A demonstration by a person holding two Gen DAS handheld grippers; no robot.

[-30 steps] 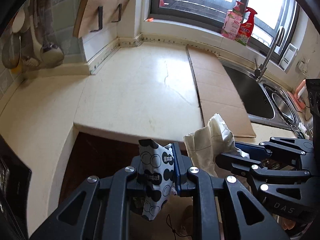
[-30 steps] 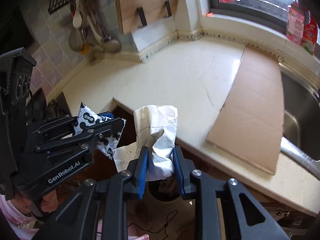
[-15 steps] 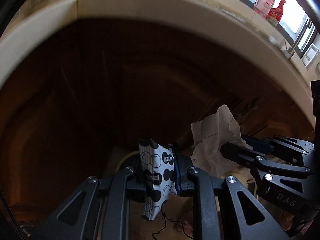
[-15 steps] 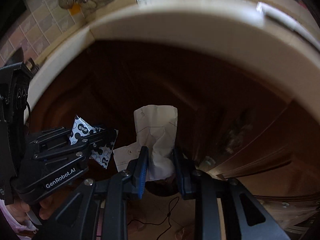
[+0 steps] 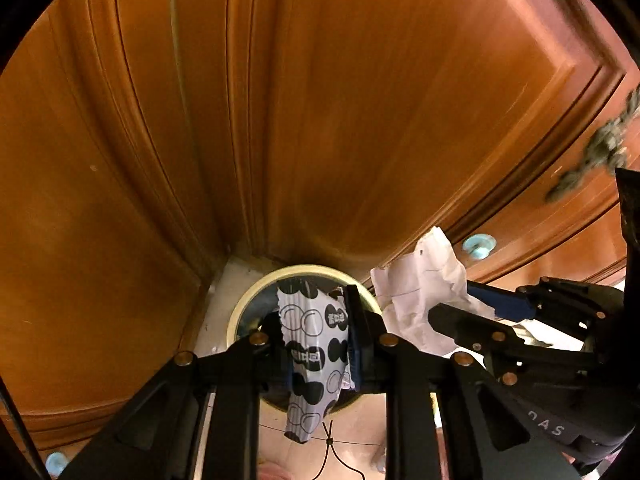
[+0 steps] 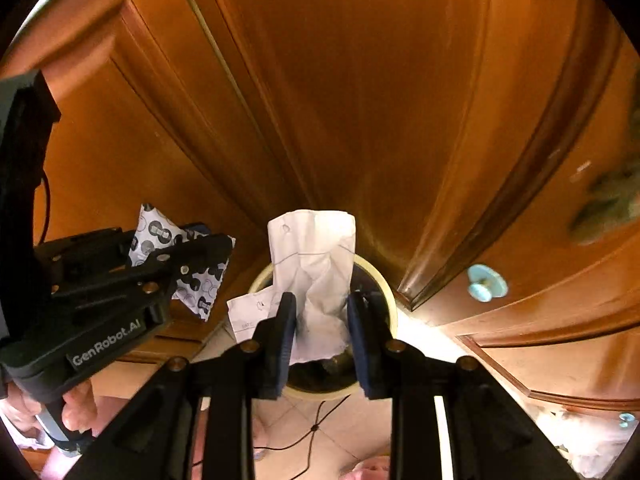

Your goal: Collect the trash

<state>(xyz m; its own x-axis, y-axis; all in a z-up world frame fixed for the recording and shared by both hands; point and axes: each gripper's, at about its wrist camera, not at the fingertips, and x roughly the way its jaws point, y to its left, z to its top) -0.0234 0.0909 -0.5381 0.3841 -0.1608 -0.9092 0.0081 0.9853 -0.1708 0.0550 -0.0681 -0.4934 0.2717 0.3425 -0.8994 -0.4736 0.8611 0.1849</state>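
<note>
Wooden cabinet doors (image 5: pixel 320 120) fill the background of the left wrist view, with a round cream-rimmed bin (image 5: pixel 256 300) on the floor at their corner. Left gripper (image 5: pixel 316 344) jaws clenched on a black-and-white spotted wrapper (image 5: pixel 312 340), hanging right over the bin mouth; right gripper (image 5: pixel 472 312) alongside with crumpled white paper (image 5: pixel 420 292) beside the rim. Right wrist view: same doors, right gripper (image 6: pixel 322 320) jaws grasping the paper (image 6: pixel 316 260) directly above the bin (image 6: pixel 386 288); left gripper (image 6: pixel 192 256) and wrapper (image 6: pixel 160 236) sit off to the side, apart from the rim. Only this view shows a hand (image 6: pixel 76 408) on the left handle and tiled floor (image 6: pixel 320 440). Step: carrying trash to the bin, drop not yet done. Next move likely calls for centring each piece over the opening, then releasing.
</note>
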